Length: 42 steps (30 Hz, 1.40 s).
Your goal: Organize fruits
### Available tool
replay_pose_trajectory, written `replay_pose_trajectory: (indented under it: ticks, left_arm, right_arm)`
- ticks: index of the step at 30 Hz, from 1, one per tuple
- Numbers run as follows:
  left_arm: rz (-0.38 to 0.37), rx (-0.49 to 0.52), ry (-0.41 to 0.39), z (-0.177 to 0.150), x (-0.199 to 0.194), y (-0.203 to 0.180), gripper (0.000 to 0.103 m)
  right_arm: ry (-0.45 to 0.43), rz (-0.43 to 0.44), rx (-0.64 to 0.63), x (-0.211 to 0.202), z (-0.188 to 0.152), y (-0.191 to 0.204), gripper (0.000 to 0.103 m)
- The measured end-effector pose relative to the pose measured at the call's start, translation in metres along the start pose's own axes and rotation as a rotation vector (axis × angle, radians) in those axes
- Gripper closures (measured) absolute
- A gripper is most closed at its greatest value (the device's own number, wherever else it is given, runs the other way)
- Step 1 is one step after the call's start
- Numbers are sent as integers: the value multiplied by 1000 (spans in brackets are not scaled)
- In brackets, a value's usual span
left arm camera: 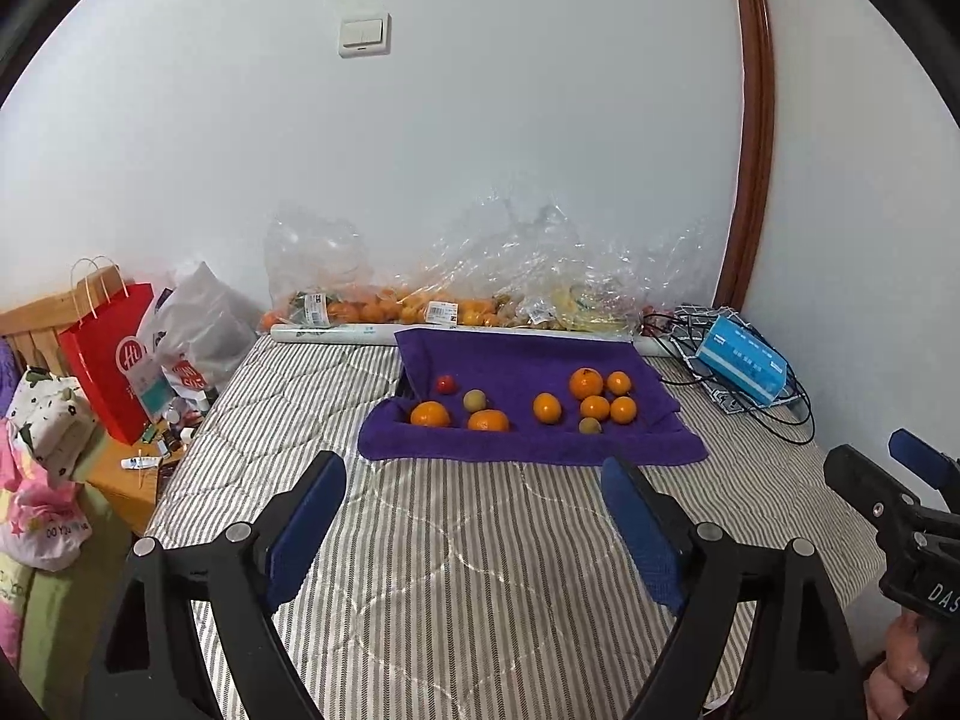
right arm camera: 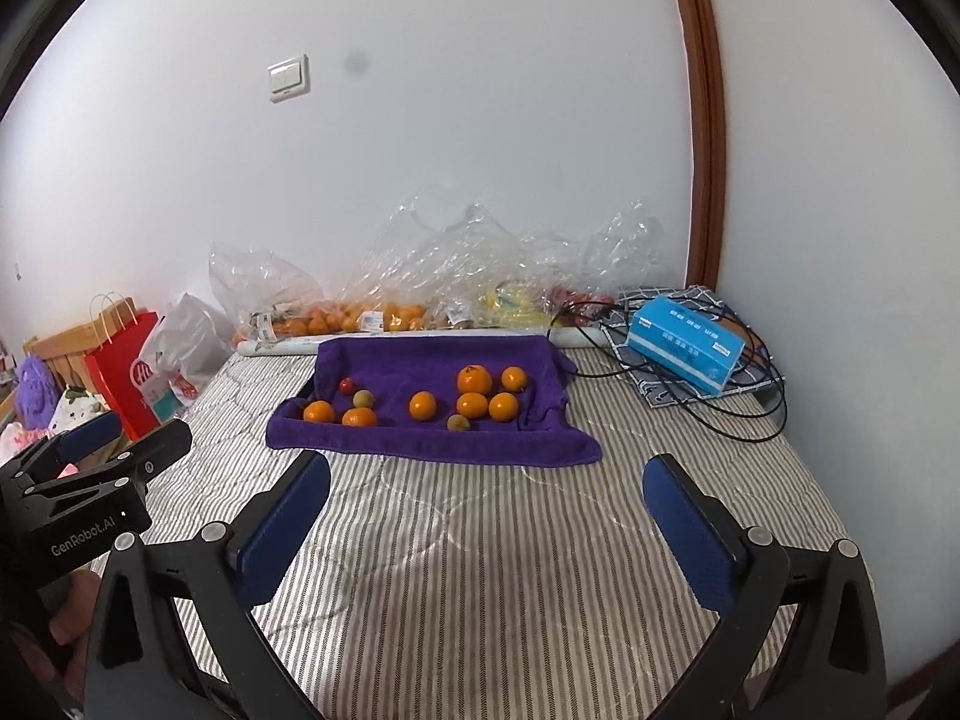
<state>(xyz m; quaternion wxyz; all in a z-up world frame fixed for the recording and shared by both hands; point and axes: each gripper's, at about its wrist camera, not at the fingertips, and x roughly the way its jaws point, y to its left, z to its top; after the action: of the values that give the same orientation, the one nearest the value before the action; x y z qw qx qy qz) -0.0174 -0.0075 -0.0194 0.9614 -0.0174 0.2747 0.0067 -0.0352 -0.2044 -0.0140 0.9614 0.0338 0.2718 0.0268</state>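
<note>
A purple towel (left arm camera: pixel 516 360) (right arm camera: pixel 420 360) lies on the striped bed by the far wall. On it sit several oranges (left arm camera: pixel 586 384) (right arm camera: pixel 474 380), two small greenish-brown fruits (left arm camera: pixel 474 401) (right arm camera: pixel 363 399) and one small red fruit (left arm camera: pixel 445 384) (right arm camera: pixel 346 385). Two oranges lie at the left (left arm camera: pixel 429 414), the others cluster at the right. My left gripper (left arm camera: pixel 474 474) is open and empty, well short of the towel. My right gripper (right arm camera: pixel 486 474) is open and empty too, just short of the towel's near edge.
Clear plastic bags of oranges (left arm camera: pixel 384 306) lie along the wall behind a white roll (left arm camera: pixel 336 334). A blue tissue box (right arm camera: pixel 684 343) and black cables (right arm camera: pixel 750 414) sit at the right. A red paper bag (left arm camera: pixel 114 360) and clutter stand left of the bed.
</note>
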Motion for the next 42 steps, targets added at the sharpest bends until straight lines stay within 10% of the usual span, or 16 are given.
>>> replay_pose_trajectory:
  ticks: [42]
  left_arm:
    - [-23,4,-12,3,-10,-1,16]
  right_arm:
    - [-15,-10,-34,-15,0,5,0]
